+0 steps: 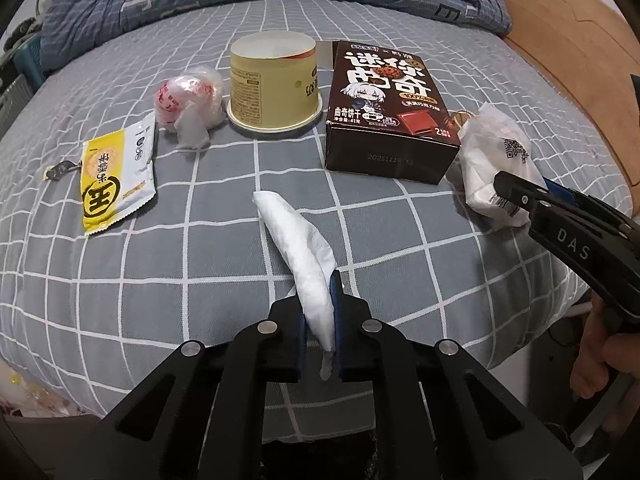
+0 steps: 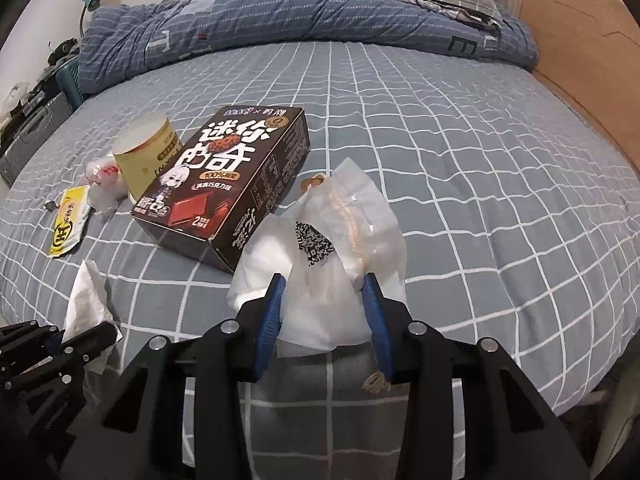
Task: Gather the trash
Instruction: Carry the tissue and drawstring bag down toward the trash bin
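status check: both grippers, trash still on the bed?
Left gripper shut on white tissue. Right gripper shut on white bag. Cookie box, yellow cup, yellow wrapper still on bed. Nothing blocking.

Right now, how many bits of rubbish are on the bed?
6: tissue in left tongs, white bag in right tongs; lying loose: yellow wrapper, crumpled plastic, cup, brown box. Others may be hidden.
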`<state>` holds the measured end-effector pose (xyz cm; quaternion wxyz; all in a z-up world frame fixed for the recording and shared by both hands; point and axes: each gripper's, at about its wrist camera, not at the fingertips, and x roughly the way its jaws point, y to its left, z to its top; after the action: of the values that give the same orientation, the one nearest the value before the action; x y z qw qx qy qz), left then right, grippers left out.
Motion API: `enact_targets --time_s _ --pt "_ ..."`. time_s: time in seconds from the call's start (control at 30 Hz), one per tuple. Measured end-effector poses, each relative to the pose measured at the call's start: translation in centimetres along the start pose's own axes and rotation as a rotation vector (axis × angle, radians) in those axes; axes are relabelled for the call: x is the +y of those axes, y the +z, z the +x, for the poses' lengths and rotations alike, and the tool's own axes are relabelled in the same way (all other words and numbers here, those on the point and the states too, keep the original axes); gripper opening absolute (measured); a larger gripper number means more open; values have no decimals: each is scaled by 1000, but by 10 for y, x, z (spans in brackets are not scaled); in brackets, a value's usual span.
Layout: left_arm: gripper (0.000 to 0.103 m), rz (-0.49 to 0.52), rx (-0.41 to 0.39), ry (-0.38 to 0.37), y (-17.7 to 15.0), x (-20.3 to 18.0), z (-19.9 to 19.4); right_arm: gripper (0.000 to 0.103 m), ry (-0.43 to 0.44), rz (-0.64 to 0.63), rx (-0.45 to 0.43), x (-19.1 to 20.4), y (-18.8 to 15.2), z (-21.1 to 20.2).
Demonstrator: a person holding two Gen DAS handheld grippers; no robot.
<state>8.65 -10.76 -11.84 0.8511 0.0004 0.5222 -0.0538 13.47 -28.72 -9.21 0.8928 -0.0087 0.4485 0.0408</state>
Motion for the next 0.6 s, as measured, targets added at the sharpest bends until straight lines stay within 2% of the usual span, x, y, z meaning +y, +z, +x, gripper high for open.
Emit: enact_targets --time_s 0.6 --pt "7 7 -48 -26 -4 1 -41 38 -4 18 -58 5 -9 -49"
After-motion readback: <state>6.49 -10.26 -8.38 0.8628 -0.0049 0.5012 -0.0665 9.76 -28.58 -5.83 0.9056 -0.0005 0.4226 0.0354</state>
